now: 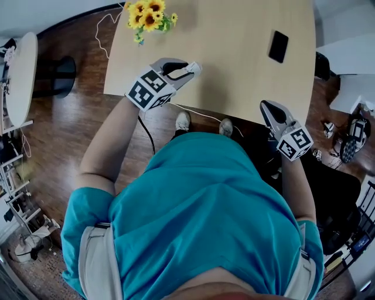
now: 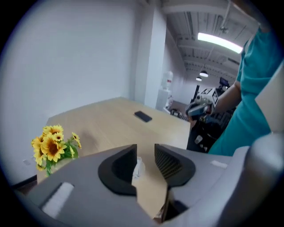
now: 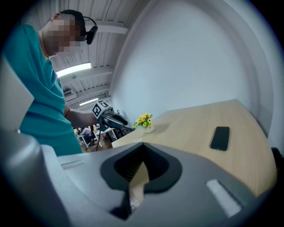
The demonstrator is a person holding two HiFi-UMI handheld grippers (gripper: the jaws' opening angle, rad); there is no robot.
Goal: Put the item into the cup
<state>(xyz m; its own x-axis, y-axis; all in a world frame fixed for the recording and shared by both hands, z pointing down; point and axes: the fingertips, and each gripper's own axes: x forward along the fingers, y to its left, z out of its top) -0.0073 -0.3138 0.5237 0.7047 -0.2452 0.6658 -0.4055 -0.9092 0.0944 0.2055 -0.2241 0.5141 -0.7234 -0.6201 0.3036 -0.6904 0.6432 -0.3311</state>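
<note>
Wooden desk [image 1: 234, 76]: no cup or item is seen. Left gripper [image 2: 145, 150] jaws are spread wide and empty, right gripper [image 3: 144, 146] jaws are closed and empty; both things must first be found.

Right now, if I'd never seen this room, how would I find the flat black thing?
Look at the big light wooden table. On its far right side, opposite the sunflowers at the far left corner, lies a phone. It is the only flat, black rectangle there; the flowers are yellow and bushy.
</note>
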